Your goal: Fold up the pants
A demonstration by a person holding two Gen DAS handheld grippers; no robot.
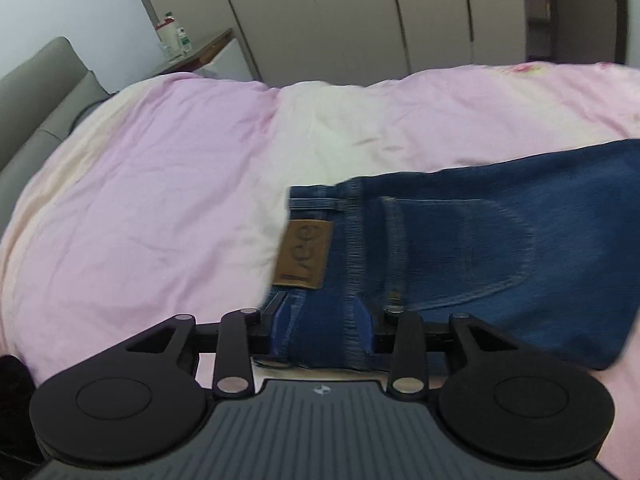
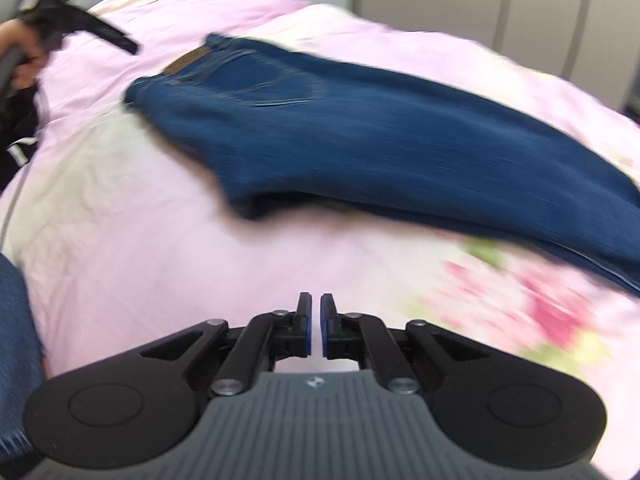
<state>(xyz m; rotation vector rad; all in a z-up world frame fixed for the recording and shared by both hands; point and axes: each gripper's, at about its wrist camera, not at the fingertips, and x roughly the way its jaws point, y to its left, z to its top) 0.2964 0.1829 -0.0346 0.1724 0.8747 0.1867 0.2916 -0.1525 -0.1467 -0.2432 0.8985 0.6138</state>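
Blue jeans (image 1: 480,248) with a brown leather waist patch (image 1: 305,254) lie on a pink bedcover (image 1: 160,184), folded lengthwise with a back pocket up. My left gripper (image 1: 323,320) has its jaws wide apart on either side of the waistband corner; the denim sits between the blue pads. In the right wrist view the jeans (image 2: 360,136) stretch from upper left to right edge. My right gripper (image 2: 316,322) is nearly closed with a thin gap, empty, above the bedcover (image 2: 160,240) short of the jeans. The left gripper (image 2: 100,32) shows at top left, off the waistband.
A grey headboard (image 1: 40,92) stands at left, a bedside table with bottles (image 1: 176,36) behind it. Wardrobe doors (image 1: 360,12) run along the far side of the bed. A floral print (image 2: 540,308) marks the cover at right. A person's hand (image 2: 24,64) shows at left.
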